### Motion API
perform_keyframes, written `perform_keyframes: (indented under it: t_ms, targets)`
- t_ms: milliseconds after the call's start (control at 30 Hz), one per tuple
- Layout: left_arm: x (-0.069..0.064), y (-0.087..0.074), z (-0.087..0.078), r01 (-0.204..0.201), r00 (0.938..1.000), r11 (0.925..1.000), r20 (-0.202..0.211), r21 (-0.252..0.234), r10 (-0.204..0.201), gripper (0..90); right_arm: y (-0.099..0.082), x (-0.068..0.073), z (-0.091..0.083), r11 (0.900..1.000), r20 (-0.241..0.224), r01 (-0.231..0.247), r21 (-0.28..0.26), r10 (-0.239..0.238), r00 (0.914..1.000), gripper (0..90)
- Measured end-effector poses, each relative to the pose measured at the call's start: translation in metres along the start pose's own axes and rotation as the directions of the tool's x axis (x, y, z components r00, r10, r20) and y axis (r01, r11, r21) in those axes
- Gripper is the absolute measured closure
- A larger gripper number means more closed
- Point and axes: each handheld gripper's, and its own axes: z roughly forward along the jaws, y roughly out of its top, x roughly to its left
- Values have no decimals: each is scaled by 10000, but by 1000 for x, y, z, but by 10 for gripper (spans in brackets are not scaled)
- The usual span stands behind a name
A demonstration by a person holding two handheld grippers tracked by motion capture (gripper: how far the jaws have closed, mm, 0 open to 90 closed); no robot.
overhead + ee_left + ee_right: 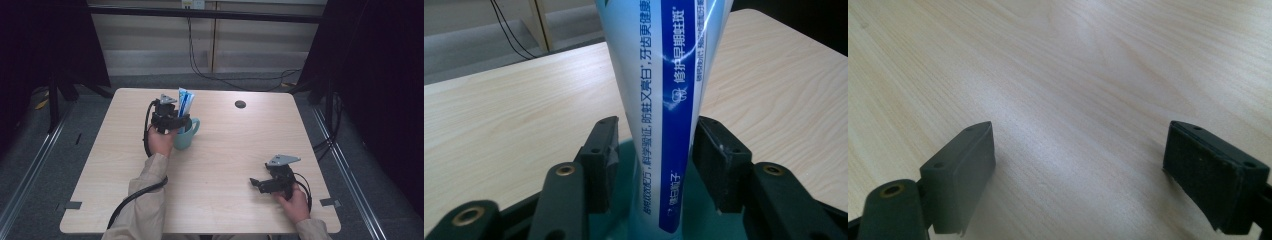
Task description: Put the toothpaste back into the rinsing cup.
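High view shows the pale wooden table carrying everything, with most of its top bare, so both hands have room to work. On its left half stands a teal mug, handle turned to the right, serving as an upright holder for a blue-and-white toothpaste tube that rises out of it, leaning a little against the rim. The left gripper sits at the mug's mouth; in the left gripper view its two jaws flank the tube, the right jaw close against it and the left one a sliver clear, so I judge the tube let go and resting on the mug rather than gripped. The right gripper waits well apart near the table's front right, jaws spread wide over bare wood and holding nothing, kept out of the way.
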Motion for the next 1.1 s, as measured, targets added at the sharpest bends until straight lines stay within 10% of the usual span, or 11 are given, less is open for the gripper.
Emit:
perform_keyframes:
  t_ms: [1100]
  targets:
    - [3,7,-6,-187,9998,9994,-68,277,189,296,0,0,0,10000,-4,-5,-3,5,10000,128]
